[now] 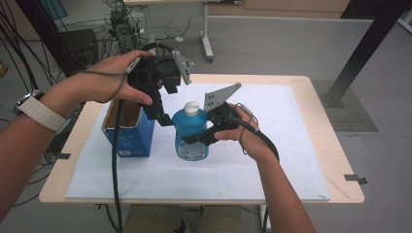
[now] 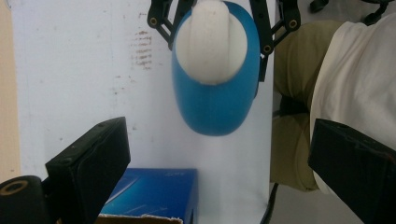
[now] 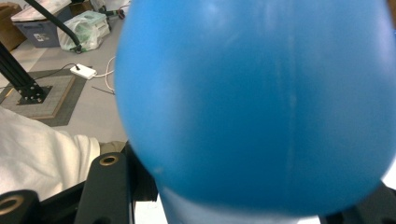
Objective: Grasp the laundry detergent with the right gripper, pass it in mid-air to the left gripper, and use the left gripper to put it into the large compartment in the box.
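Landmark: a blue bottle (image 1: 190, 132) with a white cap (image 1: 192, 108) stands upright near the middle of a white sheet (image 1: 272, 170) that covers most of the counter (image 1: 320, 102).
Writing on the bottle: a pale label low on its front carries print too small and blurred to read.
Box: a blue carton (image 1: 130, 131) with an open top and brown cardboard inside stands just beside the bottle, on the left-gripper side; small white print and a white patch sit on its front, none of it legible.
Left hand-held gripper (image 1: 163, 114): held above the carton and the bottle, tilted down toward the bottle's cap; its jaws stand wide apart and hold nothing. In the left gripper view the bottle (image 2: 215, 88) sits between and beyond them, the carton's corner (image 2: 154, 193) below.
Left hand (image 1: 114, 77): wrapped around the gripper's body, forearm raised off the counter, a pale watch strap (image 1: 43, 112) on the wrist.
Right hand-held gripper (image 1: 192, 138): reaches sideways to the bottle's body, clamped on it; the left gripper view shows its linkages (image 2: 264, 35) on either side of the bottle.
Right hand (image 1: 245, 133): grips the gripper from behind, just beside the bottle, forearm running back to the counter's near edge.
Right gripper view: the bottle's blue wall (image 3: 261, 107) sits pressed close between the jaws.
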The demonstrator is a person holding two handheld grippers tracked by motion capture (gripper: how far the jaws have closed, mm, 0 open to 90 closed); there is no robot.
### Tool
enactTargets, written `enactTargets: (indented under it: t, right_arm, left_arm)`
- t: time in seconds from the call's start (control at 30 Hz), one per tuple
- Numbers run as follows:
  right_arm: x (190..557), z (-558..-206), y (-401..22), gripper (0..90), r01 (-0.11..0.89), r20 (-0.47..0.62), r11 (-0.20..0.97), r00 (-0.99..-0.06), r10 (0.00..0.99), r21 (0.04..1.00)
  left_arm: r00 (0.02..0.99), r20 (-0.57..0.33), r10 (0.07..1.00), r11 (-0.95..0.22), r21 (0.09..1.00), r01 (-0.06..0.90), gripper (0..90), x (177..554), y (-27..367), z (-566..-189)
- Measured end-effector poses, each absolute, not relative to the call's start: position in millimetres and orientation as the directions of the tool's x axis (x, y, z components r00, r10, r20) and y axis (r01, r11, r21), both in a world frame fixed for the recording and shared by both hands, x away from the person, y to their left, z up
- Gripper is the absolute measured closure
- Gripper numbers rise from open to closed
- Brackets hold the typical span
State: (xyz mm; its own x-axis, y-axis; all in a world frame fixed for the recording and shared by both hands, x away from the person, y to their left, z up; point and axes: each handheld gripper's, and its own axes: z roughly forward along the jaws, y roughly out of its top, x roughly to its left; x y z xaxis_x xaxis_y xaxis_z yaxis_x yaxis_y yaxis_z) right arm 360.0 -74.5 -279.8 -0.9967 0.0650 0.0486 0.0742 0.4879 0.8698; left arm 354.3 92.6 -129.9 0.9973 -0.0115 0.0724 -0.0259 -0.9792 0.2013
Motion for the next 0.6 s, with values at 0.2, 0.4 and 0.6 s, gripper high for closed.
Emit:
enactTargets:
  t: [0.2, 0.4, 0.6]
  right_arm:
    - [359.8, -280.6, -69.0, 42.4, 0.070, 0.049, 0.495, -0.997, 0.054, 0.866]
    - [360.9, -281.5, -66.2, 42.5, 0.070, 0.051, 0.494, -0.997, 0.051, 0.867]
    - [362.1, -282.5, -64.1, 42.5, 0.068, 0.052, 0.498, -0.998, 0.047, 0.864]
  left_arm:
    - [0.998, 0.061, -0.015, -0.979, 0.201, -0.027, 6.1, 356.1, 89.2, -130.8]
    - [0.998, 0.055, -0.019, -0.980, 0.194, -0.030, 6.0, 357.9, 85.2, -132.5]
    - [0.998, 0.053, -0.023, -0.982, 0.185, -0.032, 5.9, 359.8, 79.3, -135.7]
